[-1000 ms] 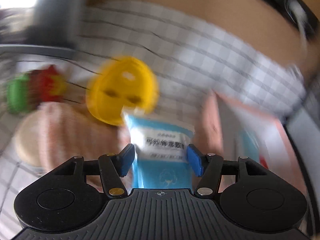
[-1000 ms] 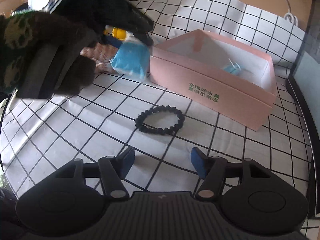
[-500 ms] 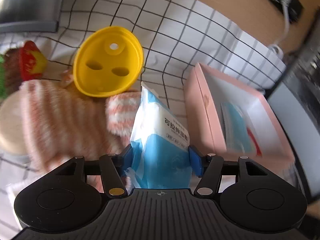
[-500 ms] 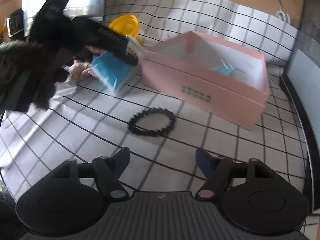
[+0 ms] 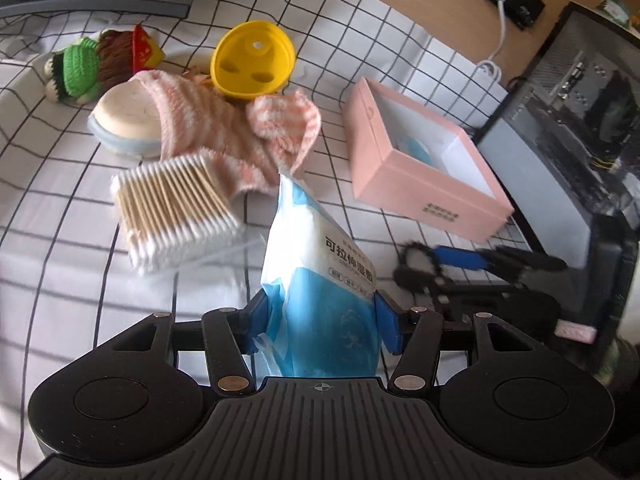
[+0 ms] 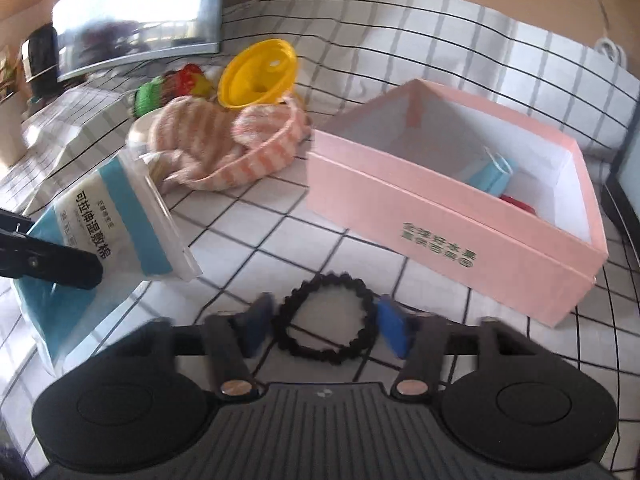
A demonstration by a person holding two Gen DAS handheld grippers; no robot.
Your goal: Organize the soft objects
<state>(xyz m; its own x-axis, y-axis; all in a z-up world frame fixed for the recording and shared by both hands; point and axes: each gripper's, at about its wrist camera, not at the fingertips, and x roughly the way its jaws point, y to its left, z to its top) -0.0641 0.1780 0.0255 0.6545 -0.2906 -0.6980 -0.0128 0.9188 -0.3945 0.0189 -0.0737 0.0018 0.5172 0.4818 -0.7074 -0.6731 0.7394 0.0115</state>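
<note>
Left grips a pouch, right closes round a bracelet
Left wrist view: left gripper [image 5: 320,316] clamps one blue cotton-pad pouch [image 5: 320,280]; one pink box [image 5: 420,160] lies ahead right, bare cloth between. Right wrist view: right gripper [image 6: 320,330] narrowing, one black bracelet [image 6: 326,318] between its pads, box [image 6: 460,236] just beyond

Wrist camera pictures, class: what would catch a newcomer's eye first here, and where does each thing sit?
The blue-and-white packet of cotton pads stands out first, clamped in the left gripper above the checked cloth. Next comes the open pink box, to the right on the cloth, with a blue face mask inside. Just before it lies a black bead bracelet between the right gripper's closing jaws.
</note>
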